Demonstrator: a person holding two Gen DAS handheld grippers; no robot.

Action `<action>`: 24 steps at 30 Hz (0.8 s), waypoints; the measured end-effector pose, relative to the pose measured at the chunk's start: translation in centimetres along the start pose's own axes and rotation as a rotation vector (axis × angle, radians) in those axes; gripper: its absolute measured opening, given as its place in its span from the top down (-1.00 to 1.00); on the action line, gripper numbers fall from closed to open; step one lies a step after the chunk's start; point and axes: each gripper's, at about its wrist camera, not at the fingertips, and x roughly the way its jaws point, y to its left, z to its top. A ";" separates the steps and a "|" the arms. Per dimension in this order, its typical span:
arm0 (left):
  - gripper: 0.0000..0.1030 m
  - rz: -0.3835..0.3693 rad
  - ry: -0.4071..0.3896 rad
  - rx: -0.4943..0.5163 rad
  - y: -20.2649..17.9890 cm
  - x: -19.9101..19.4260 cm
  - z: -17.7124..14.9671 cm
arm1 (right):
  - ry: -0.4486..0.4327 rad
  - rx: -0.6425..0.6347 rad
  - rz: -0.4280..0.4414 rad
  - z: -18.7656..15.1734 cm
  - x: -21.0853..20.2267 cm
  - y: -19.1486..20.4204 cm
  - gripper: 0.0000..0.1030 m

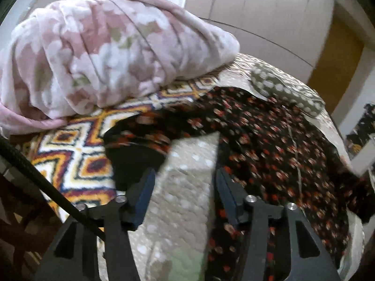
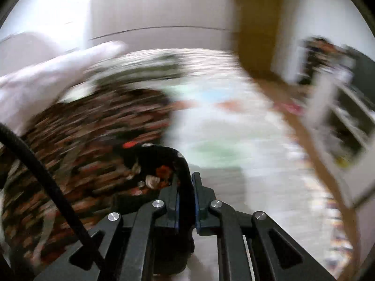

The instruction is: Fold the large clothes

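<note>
A black garment with small red and orange flowers [image 1: 269, 135] lies spread on the bed. My left gripper [image 1: 185, 175] is open and empty above the dotted grey bedspread [image 1: 185, 201], between two parts of the garment. In the right wrist view, which is motion-blurred, my right gripper [image 2: 186, 178] is shut on an edge of the same garment [image 2: 93, 140], and dark cloth is pinched between the jaws. The garment trails off to the left of it.
A bundled pink floral blanket [image 1: 105, 53] sits at the back left on a geometric patterned cover [image 1: 77, 154]. A grey dotted pillow [image 1: 281, 89] lies at the back right. White wardrobe doors [image 1: 257, 11] stand behind. Shelves [image 2: 339, 117] stand right of the bed.
</note>
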 end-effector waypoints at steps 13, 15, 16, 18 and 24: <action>-0.34 -0.262 0.284 0.062 -1.3 3.6 -5.8 | 0.195 0.218 0.295 -7.4 -7.9 -8.2 -0.11; -0.35 -0.325 0.308 0.082 -2.0 3.7 -7.0 | 0.243 0.253 0.399 -10.2 -8.8 -5.5 -0.16; -0.36 -0.328 0.317 0.102 -2.5 3.6 -7.7 | 0.262 0.257 0.445 -11.6 -9.5 -4.8 -0.17; -0.37 -0.268 0.298 0.169 -3.7 3.3 -8.5 | 0.297 0.246 0.473 -13.2 -8.6 -2.8 -0.17; 0.66 -0.165 0.320 0.206 -3.3 1.9 -6.4 | 0.341 0.234 0.444 -14.8 -8.0 -0.2 0.53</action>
